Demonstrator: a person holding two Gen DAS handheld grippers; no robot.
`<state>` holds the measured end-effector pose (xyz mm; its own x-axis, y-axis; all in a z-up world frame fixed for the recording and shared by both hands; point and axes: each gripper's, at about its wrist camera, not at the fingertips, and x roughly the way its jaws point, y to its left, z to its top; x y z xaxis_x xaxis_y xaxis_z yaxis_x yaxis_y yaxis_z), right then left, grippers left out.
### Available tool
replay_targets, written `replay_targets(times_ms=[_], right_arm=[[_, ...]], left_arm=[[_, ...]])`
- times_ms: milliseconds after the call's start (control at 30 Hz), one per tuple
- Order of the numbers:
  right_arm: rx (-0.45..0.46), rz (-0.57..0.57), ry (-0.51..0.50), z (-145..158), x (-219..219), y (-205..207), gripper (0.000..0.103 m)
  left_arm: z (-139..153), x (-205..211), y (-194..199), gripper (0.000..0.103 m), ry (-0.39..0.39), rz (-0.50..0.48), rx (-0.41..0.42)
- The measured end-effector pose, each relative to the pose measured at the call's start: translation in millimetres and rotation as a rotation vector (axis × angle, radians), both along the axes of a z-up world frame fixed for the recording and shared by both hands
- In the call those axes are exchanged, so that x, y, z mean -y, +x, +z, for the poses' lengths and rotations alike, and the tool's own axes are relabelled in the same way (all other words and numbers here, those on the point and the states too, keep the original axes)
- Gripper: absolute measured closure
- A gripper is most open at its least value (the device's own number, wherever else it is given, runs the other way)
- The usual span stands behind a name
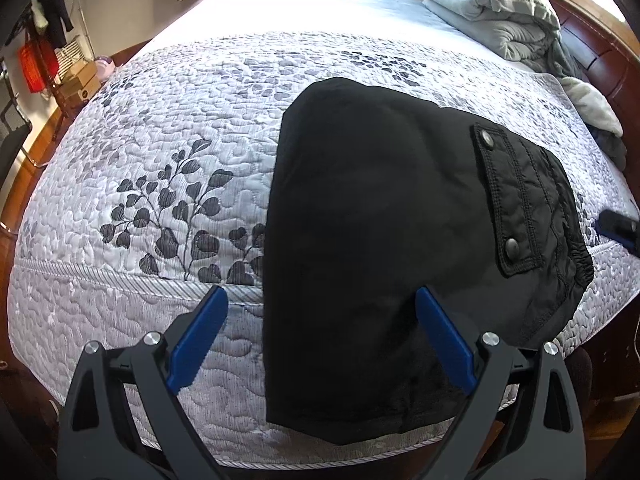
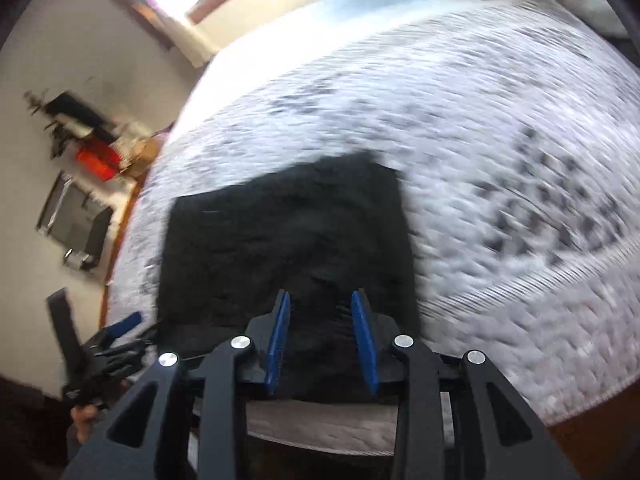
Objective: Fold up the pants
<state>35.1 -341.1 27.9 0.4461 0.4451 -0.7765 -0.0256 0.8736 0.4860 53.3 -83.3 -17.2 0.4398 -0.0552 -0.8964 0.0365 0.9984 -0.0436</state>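
- Black pants [image 1: 380, 240] lie folded into a compact block on a quilt [image 1: 160, 152], near the bed's front edge; the near end hangs slightly over that edge.
- A flap pocket [image 1: 508, 196] with two snaps faces up along the block's right side, beside the gathered waistband.
- The left gripper [image 1: 320, 332] hovers over the near end, pointing steeply down, its blue fingers [image 1: 196, 340] spread wide; the left one is over bare quilt, the right over the cloth, and nothing is clamped.
- In the blurred right wrist view, the right gripper [image 2: 322, 336] is angled down over the near edge of the pants [image 2: 288, 232], its fingers [image 2: 364, 340] a narrow gap apart.
- Dark cloth fills the space behind them; whether any fabric is pinched, the blur hides.
- The left gripper [image 2: 120, 328] also shows at that view's lower left, held in a hand [image 2: 84, 420].
- The folding looks largely finished; what probably remains is tidying or one last fold.
- To do that well: take both near corners squarely, grip every layer and not just the top one, lift evenly, and lay the edge down flush so the pocket side stays flat.
- The overhanging end could slide off if only one side is pulled.
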Motion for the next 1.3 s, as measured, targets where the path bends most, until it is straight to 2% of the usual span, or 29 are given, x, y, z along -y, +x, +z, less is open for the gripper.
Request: replay_targets(times_ms=[100,233,333,433,567,633,667,700,733,800,900,967,1067,1300], right_arm=[[-0.002,0.067,-0.006,-2,-36,27,0.071],[-0.007,0.141,0.09,-6,-76,56,0.071],[-0.007,0.178,0.085,-7,-107,77,0.071],[-0.021,0.253,0.151,-7,-139,99,0.072],[-0.051,0.313,0.094,-12,-176,121,0.073],[-0.106,0.302,0.054,-27,-185,133,0.078],[-0.13,0.29,0.062,-35,-187,138,0.079],[-0.147,0.284,0.069,-41,-187,142,0.083],[-0.176,0.265,0.083,-52,-184,146,0.091],[-0.199,0.244,0.125,-65,-178,149,0.097],[-0.187,0.224,0.255,-72,-160,148,0.098],[-0.165,0.207,0.292,-69,-147,141,0.096],[-0.128,0.208,0.253,-60,-136,128,0.092],[-0.095,0.202,0.215,-59,-110,104,0.093]], left_arm=[[0,-8,0,0.008,-0.014,0.017,-0.007],[4,-20,1,0.008,0.001,0.039,0.0],[4,-29,4,0.008,0.001,0.058,-0.003],[2,-36,6,0.008,-0.008,0.069,-0.012],[1,-43,9,0.008,0.0,0.079,-0.015],[1,-46,11,0.008,-0.001,0.085,-0.017],[1,-48,12,0.008,-0.003,0.089,-0.018],[0,-49,13,0.008,-0.005,0.093,-0.02],[-1,-50,14,0.008,-0.006,0.096,-0.022],[-2,-52,17,0.008,-0.01,0.1,-0.025],[-4,-52,23,0.008,-0.004,0.107,-0.022],[-5,-52,28,0.008,0.003,0.12,-0.02],[-6,-54,37,0.008,0.004,0.149,-0.007],[-8,-53,60,0.008,-0.034,0.192,0.016]])
